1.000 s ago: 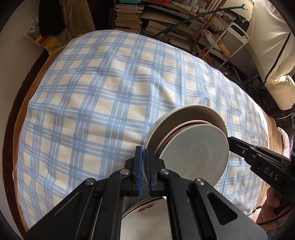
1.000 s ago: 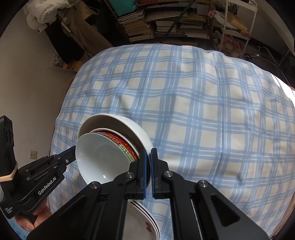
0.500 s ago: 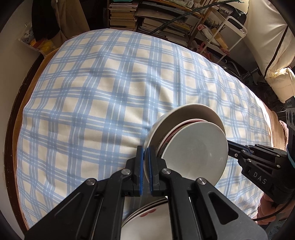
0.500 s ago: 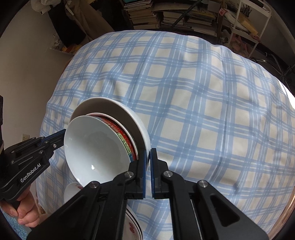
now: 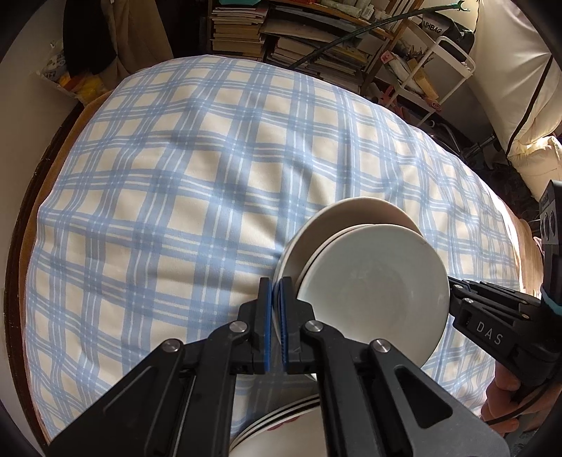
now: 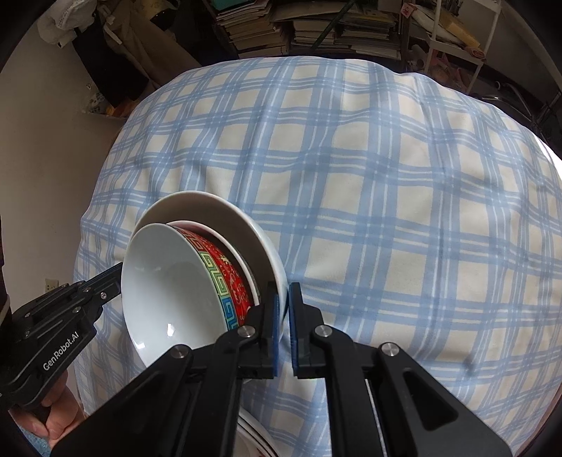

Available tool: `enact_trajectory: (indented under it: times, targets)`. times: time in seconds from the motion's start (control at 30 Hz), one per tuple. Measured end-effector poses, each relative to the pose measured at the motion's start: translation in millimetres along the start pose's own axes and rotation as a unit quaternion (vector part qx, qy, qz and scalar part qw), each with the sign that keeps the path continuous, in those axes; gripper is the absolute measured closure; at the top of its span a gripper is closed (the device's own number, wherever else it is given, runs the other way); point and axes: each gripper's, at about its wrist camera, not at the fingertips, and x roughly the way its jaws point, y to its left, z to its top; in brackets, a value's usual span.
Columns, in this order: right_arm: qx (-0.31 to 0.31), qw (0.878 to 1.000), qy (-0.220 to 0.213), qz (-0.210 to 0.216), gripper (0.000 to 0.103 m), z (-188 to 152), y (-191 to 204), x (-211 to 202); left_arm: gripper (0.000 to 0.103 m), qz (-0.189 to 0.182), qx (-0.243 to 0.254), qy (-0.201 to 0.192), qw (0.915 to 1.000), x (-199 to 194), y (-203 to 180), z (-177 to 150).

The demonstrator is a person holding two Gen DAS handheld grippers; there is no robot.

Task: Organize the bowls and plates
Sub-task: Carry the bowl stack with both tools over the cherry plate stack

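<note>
Bowls [image 6: 175,291] on a plate [image 6: 267,242], sunk closer to the lower stack [image 5: 281,432].
Left claw [image 5: 275,309] and right claw [image 6: 283,316] both pinch the plate's rim.

Blue plaid cloth [image 5: 175,211], stacked books [image 5: 239,31], white cart [image 5: 442,59]

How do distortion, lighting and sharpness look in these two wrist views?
Left wrist view: fisheye bulges the blue-checked tablecloth, corners vignetted black, white bowl sharp. Right wrist view: same bulge, bright overexposure at the cloth's right edge, a small glint inside the bowl, red patterned bowl side crisp.
</note>
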Motion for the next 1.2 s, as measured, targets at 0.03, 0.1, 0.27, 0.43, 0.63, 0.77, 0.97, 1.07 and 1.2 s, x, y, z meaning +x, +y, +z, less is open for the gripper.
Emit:
enact_trajectory:
  times: [0.03,0.1,0.27,0.43,0.63,0.77,0.97,1.07,1.2]
  targets:
    - [0.004,1.000,-0.003,0.003,0.094,-0.9,-0.9,-0.5,0.100,-0.005,-0.009,-0.001,0.9999,0.1,2.4,0.1]
    - [0.013,1.000,-0.009,0.013,0.094,-3.2,-3.0,-2.0,0.100,-0.017,-0.028,-0.001,0.9995,-1.2,7.9,0.5]
    - [0.039,0.999,-0.006,0.026,0.093,-4.8,-5.8,-10.9,0.101,-0.015,-0.022,0.001,0.9996,-7.3,4.0,2.7]
    - [0.066,0.997,0.001,0.034,0.093,-9.5,-13.8,-18.3,0.101,-0.008,0.000,0.002,1.0000,-17.6,-7.3,5.2]
    - [0.058,0.997,-0.017,0.037,0.093,-12.9,-14.3,-44.1,0.101,0.005,0.011,0.001,0.9999,-34.9,-21.0,4.1]
    - [0.053,0.998,-0.016,0.039,0.093,-20.1,-11.3,-60.0,0.101,0.013,0.009,-0.006,0.9999,-51.1,-22.5,-5.3]
    - [0.037,0.998,-0.018,0.045,0.093,-41.7,0.6,-74.3,0.101,0.022,0.005,-0.011,0.9997,-72.6,-19.5,-33.0]
    - [0.028,0.998,-0.021,0.045,0.093,-59.7,4.7,-80.7,0.101,0.023,-0.001,-0.015,0.9996,-79.8,-16.5,-50.7]
    - [0.022,0.999,-0.029,0.038,0.093,-79.7,11.2,-89.2,0.102,0.027,-0.010,-0.015,0.9995,-85.0,-15.6,-70.5]
